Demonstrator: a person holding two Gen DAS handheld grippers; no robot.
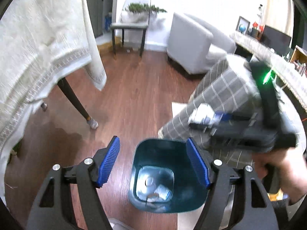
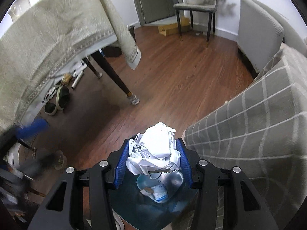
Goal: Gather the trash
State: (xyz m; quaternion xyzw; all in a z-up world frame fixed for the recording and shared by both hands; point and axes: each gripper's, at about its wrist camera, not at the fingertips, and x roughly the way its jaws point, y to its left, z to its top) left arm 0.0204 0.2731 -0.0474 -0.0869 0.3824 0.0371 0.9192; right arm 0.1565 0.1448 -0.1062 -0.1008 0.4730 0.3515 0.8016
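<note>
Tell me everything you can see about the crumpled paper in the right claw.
The crumpled paper is a white, creased wad, brightly lit on top, shadowed bluish below. The right claw is shut on it, its blue ribbed pads pressing both sides. It hangs above the open teal trash bin, touching nothing else, its top bulging past the fingertips.

The wood floor (image 2: 172, 72) carries the teal bin (image 1: 142, 172), table leg (image 2: 115, 78), chair (image 2: 193, 7), cardboard (image 2: 172, 28) and shoes (image 2: 57, 101).
</note>
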